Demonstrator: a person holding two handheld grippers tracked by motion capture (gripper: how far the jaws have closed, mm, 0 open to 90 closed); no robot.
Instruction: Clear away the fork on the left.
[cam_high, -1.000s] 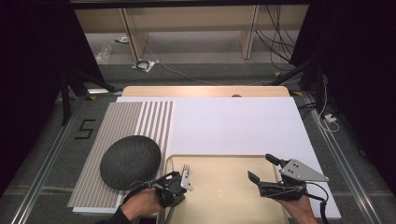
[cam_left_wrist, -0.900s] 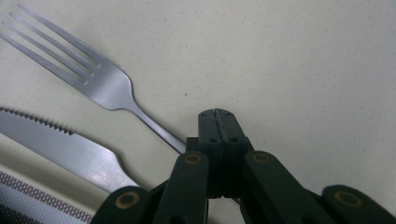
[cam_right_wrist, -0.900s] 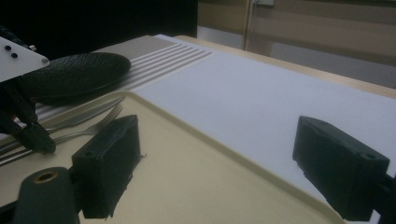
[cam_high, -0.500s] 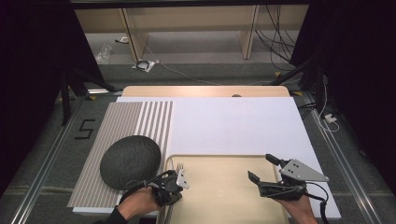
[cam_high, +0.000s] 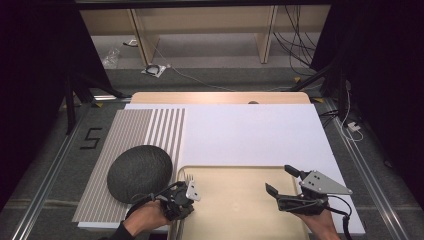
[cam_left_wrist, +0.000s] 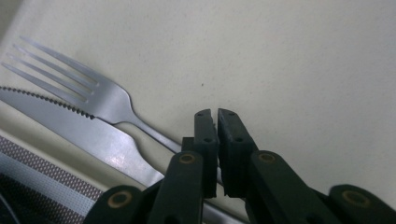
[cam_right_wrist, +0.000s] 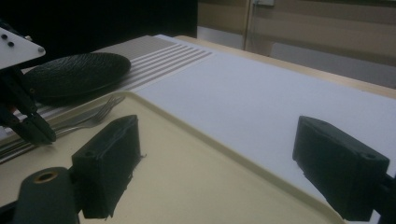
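Note:
A steel fork (cam_left_wrist: 93, 93) lies flat on the cream tray (cam_high: 240, 215), with a serrated knife (cam_left_wrist: 93, 135) next to it by the tray's left rim. My left gripper (cam_left_wrist: 216, 114) points down over the fork's handle. Its jaws have just been opening and now stand a thin slit apart, with the handle running low between them, not pinched. From the high view that gripper (cam_high: 189, 194) is at the tray's left edge, the fork (cam_high: 189, 177) tines pointing away. My right gripper (cam_high: 280, 179) hovers open over the tray's right part, nothing between its jaws (cam_right_wrist: 224, 154).
A black textured round dish (cam_high: 140, 172) rests on the grey striped mat (cam_high: 145, 125) left of the tray. A white sheet (cam_high: 250, 135) covers the table beyond the tray. Floor cables and shelf legs lie past the far edge.
The left hand and the fork have shifted slightly left and toward the tray's rim. The fork now rests flat beside the knife. The right gripper has kept still.

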